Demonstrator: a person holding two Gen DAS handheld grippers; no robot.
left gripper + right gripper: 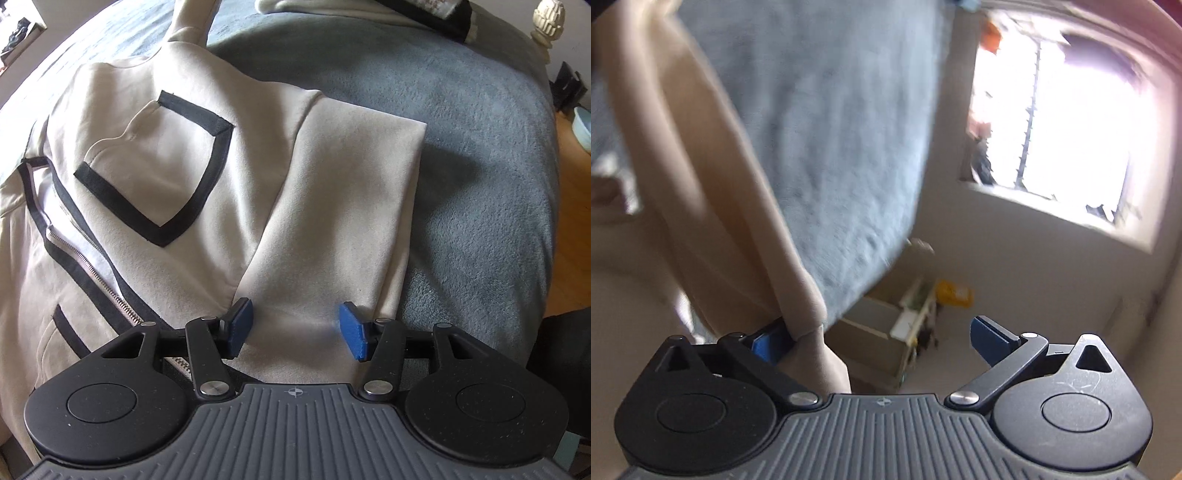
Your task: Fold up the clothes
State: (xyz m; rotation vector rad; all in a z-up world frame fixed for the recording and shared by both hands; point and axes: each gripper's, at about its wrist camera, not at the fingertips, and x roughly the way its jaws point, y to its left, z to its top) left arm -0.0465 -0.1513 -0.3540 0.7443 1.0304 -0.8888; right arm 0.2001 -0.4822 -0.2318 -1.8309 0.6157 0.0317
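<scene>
A beige zip jacket (159, 155) with black trim and a black-edged chest pocket (162, 166) lies spread on the grey-blue blanket (480, 184). One sleeve (343, 206) is folded across its front. My left gripper (297, 326) hovers open just over that sleeve's near end, blue pads apart, nothing between them. In the blurred right wrist view, my right gripper (882, 338) is open wide; a beige sleeve or edge of the jacket (713, 206) drapes against the left pad (764, 341), not pinched.
Another folded garment with a black band (417, 11) lies at the far edge of the bed. A white bedpost finial (548, 22) stands at the right corner, wooden floor (570, 229) beyond. The right wrist view shows a bright window (1067, 125), a wall and boxes (886, 325).
</scene>
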